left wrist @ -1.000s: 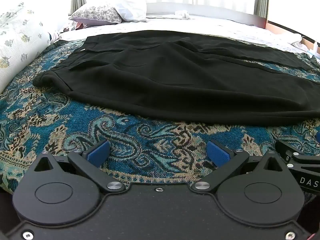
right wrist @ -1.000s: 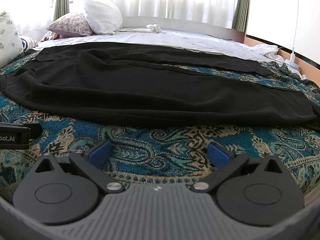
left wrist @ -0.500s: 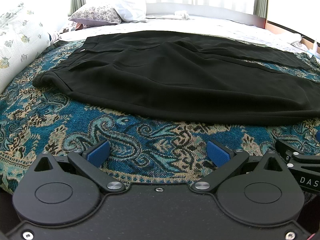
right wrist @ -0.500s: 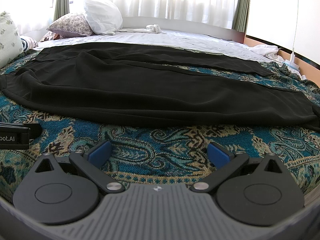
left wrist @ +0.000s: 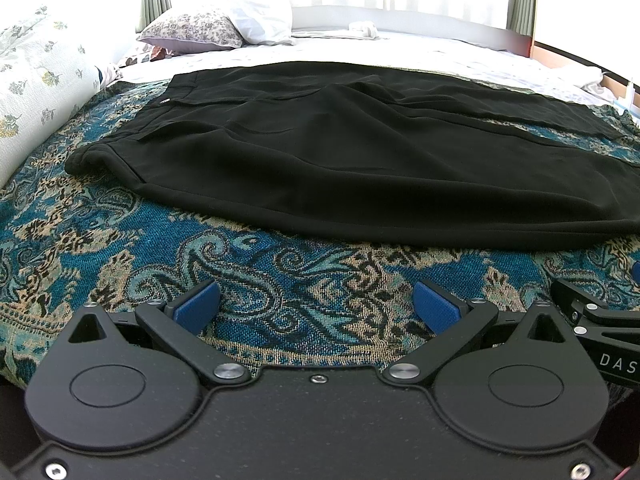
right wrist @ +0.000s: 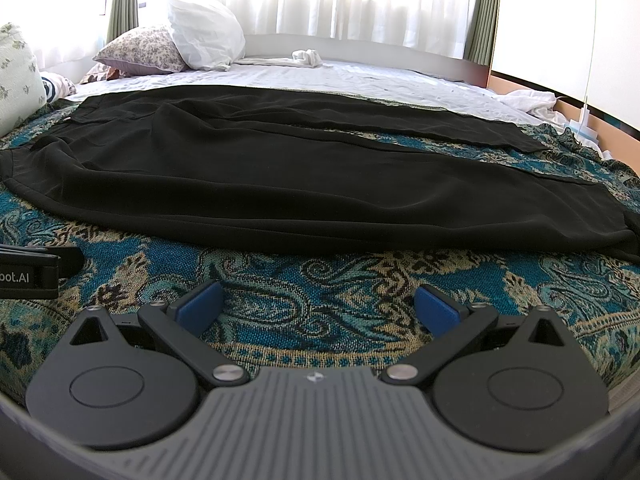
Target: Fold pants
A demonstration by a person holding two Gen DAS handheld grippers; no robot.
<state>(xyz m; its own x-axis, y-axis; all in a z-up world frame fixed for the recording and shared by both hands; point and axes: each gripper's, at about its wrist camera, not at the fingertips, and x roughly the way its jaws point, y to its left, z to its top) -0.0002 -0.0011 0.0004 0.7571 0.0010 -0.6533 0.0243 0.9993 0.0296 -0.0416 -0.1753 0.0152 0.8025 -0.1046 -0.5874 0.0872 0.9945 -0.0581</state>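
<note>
Black pants (left wrist: 340,152) lie spread flat across a blue paisley bedspread (left wrist: 248,272), waistband to the left, legs running right. They also show in the right wrist view (right wrist: 304,176). My left gripper (left wrist: 316,306) is open and empty, low over the bedspread just short of the pants' near edge. My right gripper (right wrist: 318,306) is open and empty too, in front of the near leg. The right gripper's body (left wrist: 600,328) shows at the right edge of the left wrist view.
Pillows (right wrist: 176,46) lie at the bed's far left. A floral cushion (left wrist: 36,92) lies on the left. White sheet (right wrist: 360,80) lies beyond the pants. A wooden bed frame (right wrist: 576,120) runs along the right side.
</note>
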